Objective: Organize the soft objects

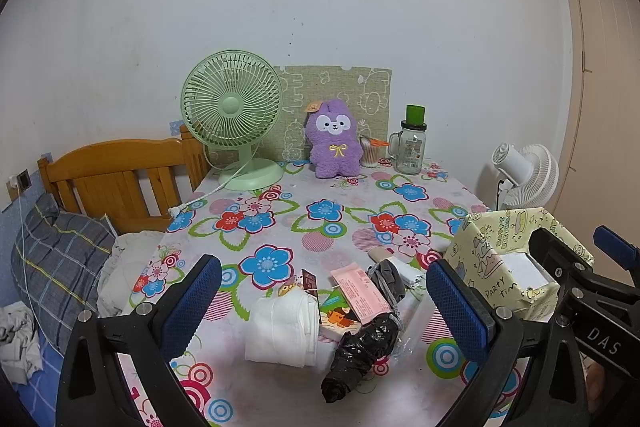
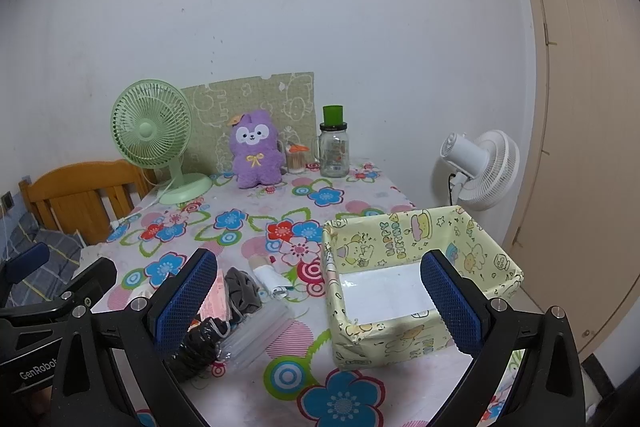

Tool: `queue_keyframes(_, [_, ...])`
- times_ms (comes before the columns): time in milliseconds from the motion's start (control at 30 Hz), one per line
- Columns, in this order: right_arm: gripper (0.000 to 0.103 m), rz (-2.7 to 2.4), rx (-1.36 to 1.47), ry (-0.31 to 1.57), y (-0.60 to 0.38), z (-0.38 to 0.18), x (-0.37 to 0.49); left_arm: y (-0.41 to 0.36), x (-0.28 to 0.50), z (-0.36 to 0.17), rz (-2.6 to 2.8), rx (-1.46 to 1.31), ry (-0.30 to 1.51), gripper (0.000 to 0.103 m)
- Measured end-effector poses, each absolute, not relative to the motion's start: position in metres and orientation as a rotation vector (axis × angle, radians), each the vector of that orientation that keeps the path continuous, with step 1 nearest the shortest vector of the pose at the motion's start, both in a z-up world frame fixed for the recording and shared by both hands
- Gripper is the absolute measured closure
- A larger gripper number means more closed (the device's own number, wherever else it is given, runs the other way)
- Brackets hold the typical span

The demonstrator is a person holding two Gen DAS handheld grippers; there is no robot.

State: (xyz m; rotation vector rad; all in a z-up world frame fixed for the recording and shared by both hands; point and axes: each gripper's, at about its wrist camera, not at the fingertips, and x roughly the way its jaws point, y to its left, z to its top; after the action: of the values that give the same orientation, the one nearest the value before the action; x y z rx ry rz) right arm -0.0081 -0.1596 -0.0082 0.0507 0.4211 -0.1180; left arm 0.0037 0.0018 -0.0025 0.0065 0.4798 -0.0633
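Grippers: we note left gripper (image 1: pixel 324 301) and right gripper (image 2: pixel 318 293) both wide, empty; sock pile (image 1: pixel 288 331) left of yellow box (image 2: pixel 404 247) on tabletop (image 1: pixel 320 227).

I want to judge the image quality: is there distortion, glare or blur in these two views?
Left wrist view: strong fisheye bending, the door frame curves, corners are black; soft even light, no hard shadows. Right wrist view: same bending on the door; slight glare on the yellow box floor; the purple plush looks sharp.
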Motion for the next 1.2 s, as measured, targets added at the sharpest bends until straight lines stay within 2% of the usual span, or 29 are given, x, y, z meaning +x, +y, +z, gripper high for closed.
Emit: queue_keyframes(1200, [0.000, -0.116, 0.051, 0.442, -0.1607, -0.0144, 0.0011, 0.0045, 0.0109, -0.0114, -0.061, 0.007, 0.501, 0.002])
